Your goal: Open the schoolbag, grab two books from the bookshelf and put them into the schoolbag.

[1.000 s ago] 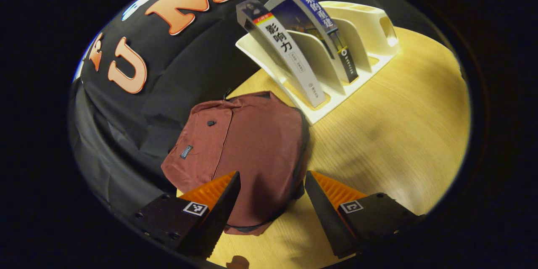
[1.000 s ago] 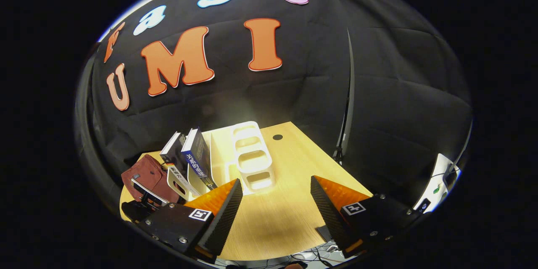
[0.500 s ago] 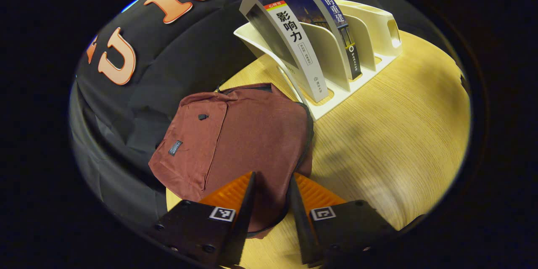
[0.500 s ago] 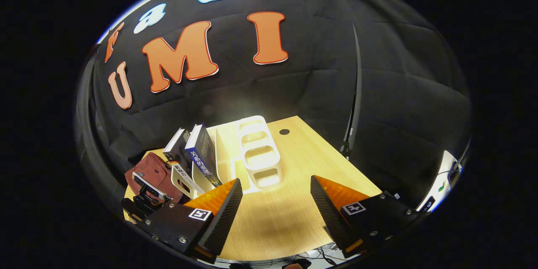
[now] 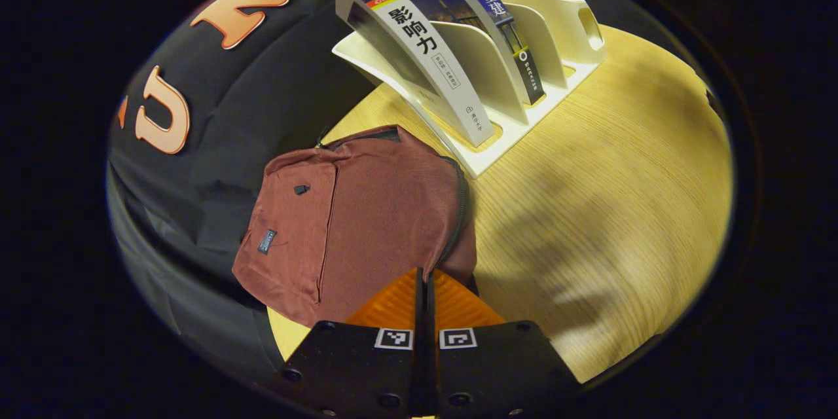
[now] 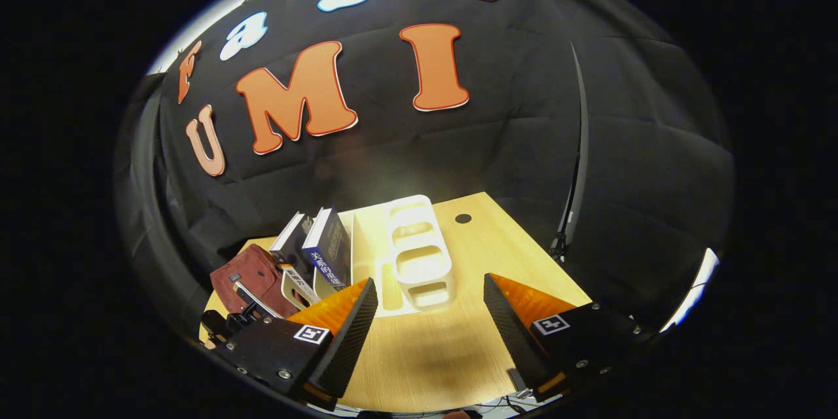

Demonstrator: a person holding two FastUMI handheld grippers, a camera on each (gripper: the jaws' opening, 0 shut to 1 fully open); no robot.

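Schoolbag flat on table, zipped, near-left of bookshelf.
My left gripper is closed at the bag's near edge; can't tell if it pinches anything. Right gripper wide open, empty. Two books in shelf.

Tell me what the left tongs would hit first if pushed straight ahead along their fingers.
Most likely the maroon schoolbag: the left tongs are shut with tips at its near edge, pointing across its front. The bookshelf lies beyond. Whether they already touch fabric is unclear.
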